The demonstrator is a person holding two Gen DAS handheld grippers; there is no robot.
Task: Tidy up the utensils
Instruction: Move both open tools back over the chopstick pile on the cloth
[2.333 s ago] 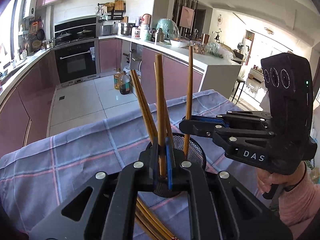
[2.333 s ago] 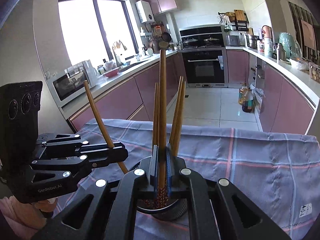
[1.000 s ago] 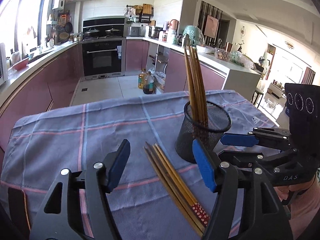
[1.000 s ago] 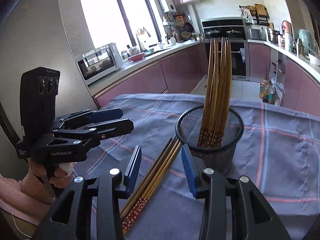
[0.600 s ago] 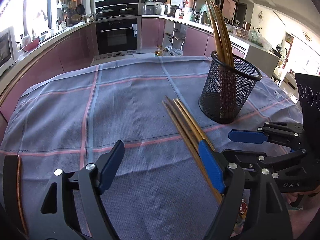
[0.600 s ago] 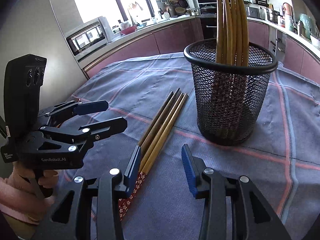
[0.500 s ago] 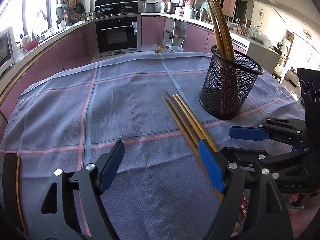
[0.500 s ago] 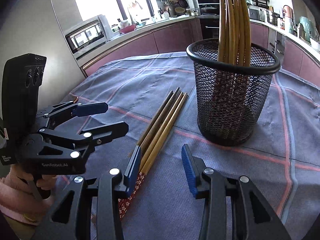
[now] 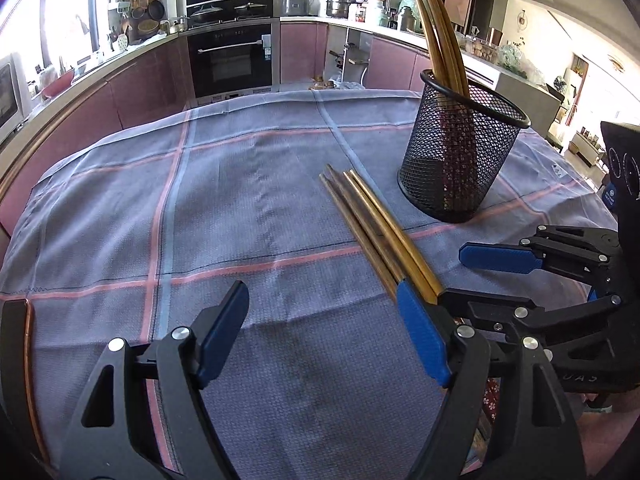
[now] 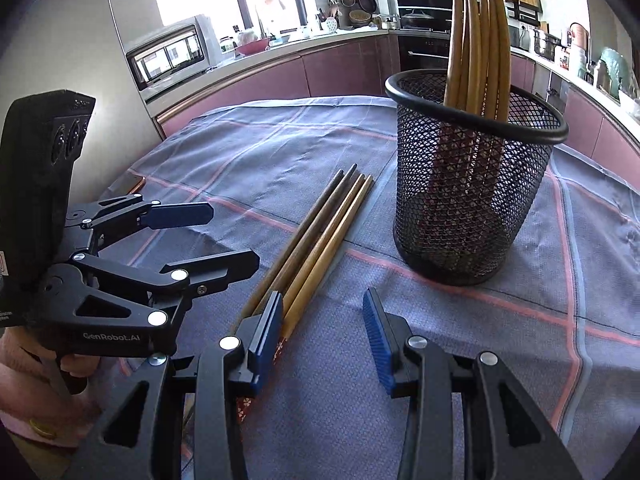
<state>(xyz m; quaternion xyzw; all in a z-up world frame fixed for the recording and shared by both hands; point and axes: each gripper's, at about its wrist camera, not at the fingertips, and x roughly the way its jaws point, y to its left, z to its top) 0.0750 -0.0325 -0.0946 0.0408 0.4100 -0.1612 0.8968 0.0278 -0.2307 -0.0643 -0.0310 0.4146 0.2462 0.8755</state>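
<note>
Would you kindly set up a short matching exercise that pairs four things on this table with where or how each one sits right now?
Things:
1. mesh cup
2. loose chopsticks
3. left gripper
4. tablecloth

States:
A. lying flat in a bundle beside the cup
B. jaws wide apart, nothing between them
C. standing upright, holding chopsticks
D. spread over the table, blue-grey with pink lines

Pairs: 1-C, 2-A, 3-B, 4-D
</note>
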